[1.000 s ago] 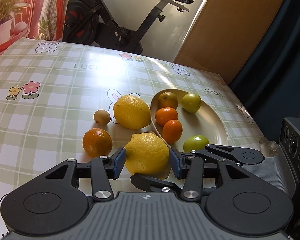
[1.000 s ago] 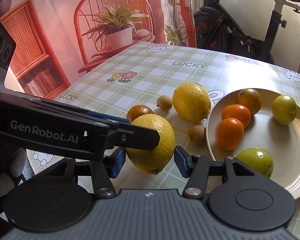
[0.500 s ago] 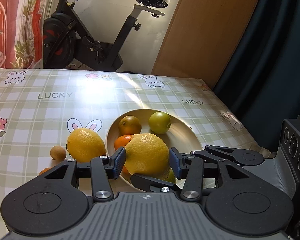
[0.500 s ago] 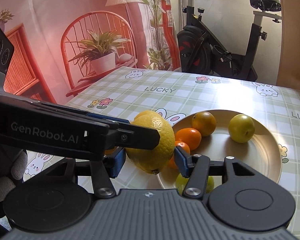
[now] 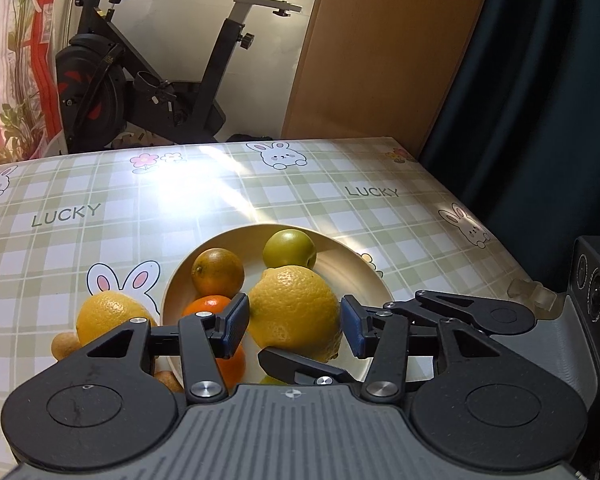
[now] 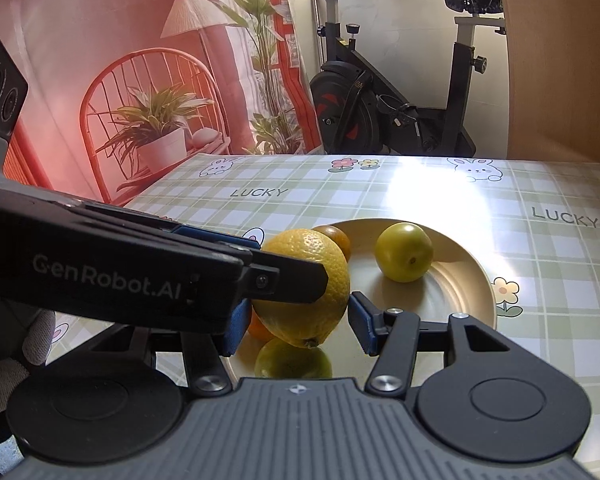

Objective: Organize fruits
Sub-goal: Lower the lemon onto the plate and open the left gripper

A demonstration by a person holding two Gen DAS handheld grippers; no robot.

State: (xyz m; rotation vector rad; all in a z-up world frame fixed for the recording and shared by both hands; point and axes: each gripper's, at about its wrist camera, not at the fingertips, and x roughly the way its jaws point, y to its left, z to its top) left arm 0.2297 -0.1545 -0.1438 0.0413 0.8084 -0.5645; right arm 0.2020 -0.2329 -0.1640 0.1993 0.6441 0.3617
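Big yellow lemon [image 5: 296,312] hangs over the round cream-gold metal plate [image 5: 364,264], caught betw. both claws. Left gripper [image 5: 296,320] has pads on its sides, jaws easing apart. Right gripper [image 6: 296,316] clamps it crosswise. In the right wrist view the left's black finger blocks the lemon's front. On the plate: green round fruit [image 5: 289,249], brownish orange [image 5: 218,272], bright mandarin [image 5: 208,306]. A second lemon [image 5: 108,316] and small brown fruits [image 5: 64,346] sit on the checked tablecloth [image 5: 260,200], left of the plate.
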